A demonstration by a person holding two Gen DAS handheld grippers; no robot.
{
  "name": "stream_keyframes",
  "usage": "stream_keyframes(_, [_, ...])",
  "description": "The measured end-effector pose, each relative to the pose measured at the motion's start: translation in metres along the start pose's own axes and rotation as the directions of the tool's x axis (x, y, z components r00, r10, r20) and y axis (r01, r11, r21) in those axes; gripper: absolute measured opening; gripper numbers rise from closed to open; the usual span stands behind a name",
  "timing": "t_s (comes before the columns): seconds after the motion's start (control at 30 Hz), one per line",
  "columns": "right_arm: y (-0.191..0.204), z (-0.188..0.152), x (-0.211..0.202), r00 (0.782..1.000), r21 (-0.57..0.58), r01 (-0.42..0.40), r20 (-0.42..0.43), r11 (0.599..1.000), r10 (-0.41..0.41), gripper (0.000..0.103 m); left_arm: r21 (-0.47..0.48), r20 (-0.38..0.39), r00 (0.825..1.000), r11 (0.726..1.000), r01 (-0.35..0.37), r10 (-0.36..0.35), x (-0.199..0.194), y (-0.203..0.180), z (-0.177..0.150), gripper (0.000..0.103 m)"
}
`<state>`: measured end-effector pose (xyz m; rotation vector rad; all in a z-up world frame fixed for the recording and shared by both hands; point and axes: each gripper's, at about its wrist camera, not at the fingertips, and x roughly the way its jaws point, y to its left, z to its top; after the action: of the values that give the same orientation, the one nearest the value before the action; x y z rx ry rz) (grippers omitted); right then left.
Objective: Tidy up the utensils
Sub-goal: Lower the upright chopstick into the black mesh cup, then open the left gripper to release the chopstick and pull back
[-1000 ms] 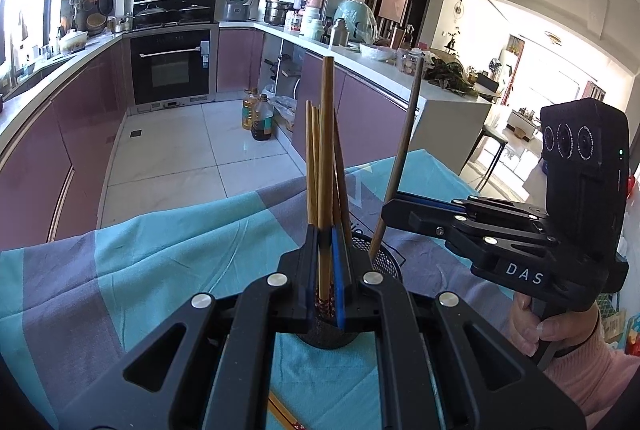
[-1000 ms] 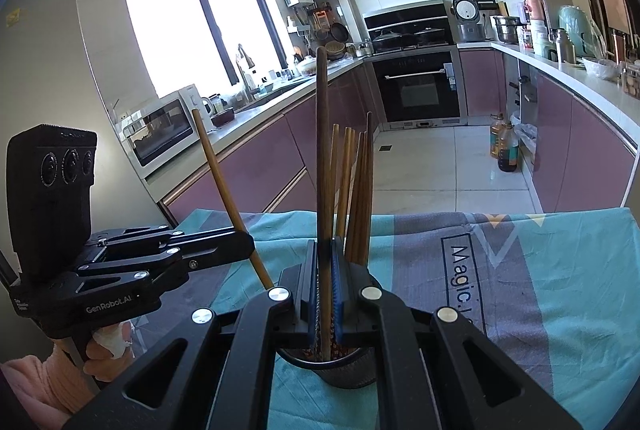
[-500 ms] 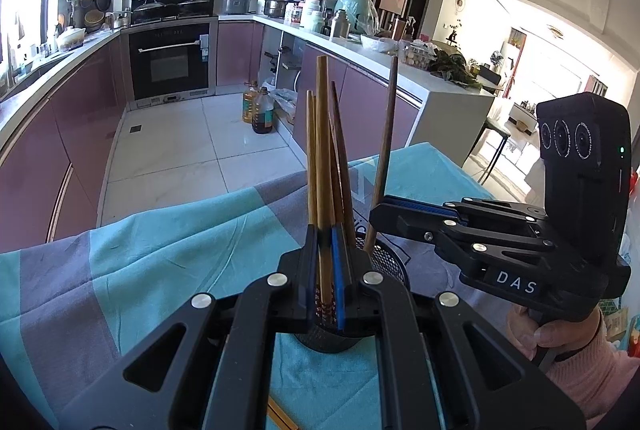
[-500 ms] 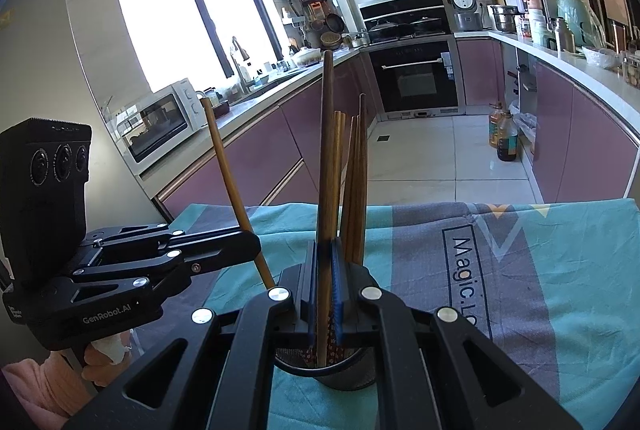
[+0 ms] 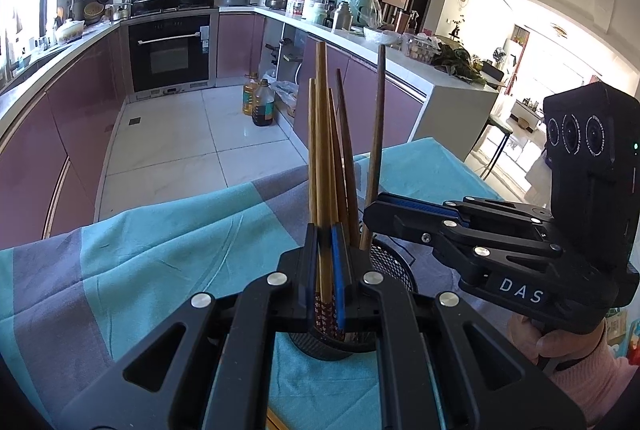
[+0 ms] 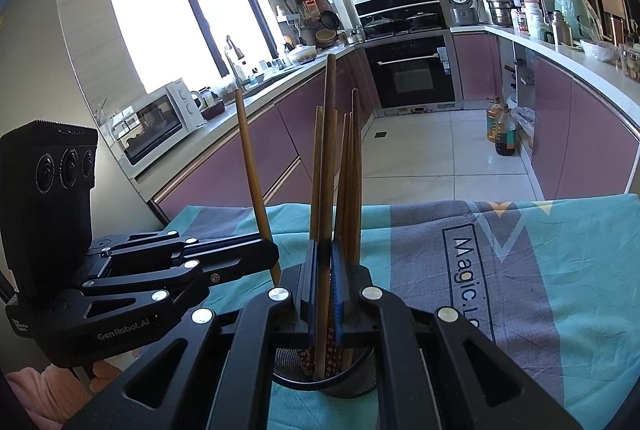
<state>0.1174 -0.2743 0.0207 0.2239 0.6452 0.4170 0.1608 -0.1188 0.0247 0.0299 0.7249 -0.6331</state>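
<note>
Two hand-held grippers meet over a black mesh holder (image 5: 394,264) that stands on the table, on a blue and grey cloth (image 5: 160,250). The left hand-held gripper (image 5: 325,270) is closed tight on a light wooden chopstick (image 5: 322,157), which stands upright with its lower end inside the holder. The right hand-held gripper (image 6: 325,282) is also closed, on a darker chopstick (image 6: 329,165) whose tip is in the same holder. Several other chopsticks (image 6: 352,169) already stand in the holder, between and just beside the two held ones.
</note>
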Motion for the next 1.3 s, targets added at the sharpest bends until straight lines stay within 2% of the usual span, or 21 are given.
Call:
stream_keyframes(0.5, [0.000, -0.001, 0.002, 1.000, 0.009, -0.001, 0.000, 1.000, 0.001, 0.006, -0.025, -0.036, 0.999, 0.999, 0.028, -0.029, 0.023, 0.007, -0.008, 0.007])
stream_keyframes(0.63, [0.002, -0.003, -0.002, 1.000, -0.003, -0.013, 0.001, 1.000, 0.013, 0.008, -0.012, -0.002, 1.000, 1.000, 0.019, -0.020, 0.014, 0.007, -0.013, 0.007])
stream_keyframes(0.7, [0.006, -0.008, -0.007, 1.000, -0.022, -0.030, -0.003, 0.999, 0.030, 0.012, -0.011, 0.027, 1.000, 1.000, 0.009, -0.009, 0.004, 0.010, -0.017, 0.012])
stream_keyframes(0.83, [0.016, -0.020, -0.018, 0.997, -0.070, -0.077, -0.015, 0.995, 0.077, 0.026, -0.022, 0.106, 0.992, 0.998, -0.063, 0.065, -0.027, 0.022, -0.030, 0.037])
stream_keyframes(0.93, [0.027, -0.033, -0.023, 0.992, -0.107, -0.120, -0.039, 0.987, 0.116, 0.027, -0.043, 0.132, 0.985, 0.993, -0.109, 0.113, -0.046, 0.032, -0.045, 0.044])
stream_keyframes(1.03, [0.040, -0.047, -0.024, 0.986, -0.133, -0.156, -0.072, 0.979, 0.148, 0.029, -0.070, 0.134, 0.974, 0.983, -0.173, 0.181, -0.058, 0.044, -0.064, 0.054])
stream_keyframes(1.1, [0.048, -0.056, -0.020, 0.982, -0.146, -0.173, -0.097, 0.974, 0.160, 0.037, -0.083, 0.126, 0.969, 0.976, -0.201, 0.210, -0.065, 0.050, -0.077, 0.056])
stream_keyframes(1.17, [0.056, -0.067, -0.011, 0.979, -0.158, -0.174, -0.129, 0.972, 0.155, 0.040, -0.092, 0.123, 0.959, 0.966, -0.243, 0.253, -0.070, 0.056, -0.089, 0.064])
stream_keyframes(1.3, [0.064, -0.087, 0.015, 0.965, -0.131, -0.186, -0.211, 0.974, 0.156, 0.043, -0.098, 0.110, 0.943, 0.947, -0.304, 0.314, -0.079, 0.061, -0.114, 0.071])
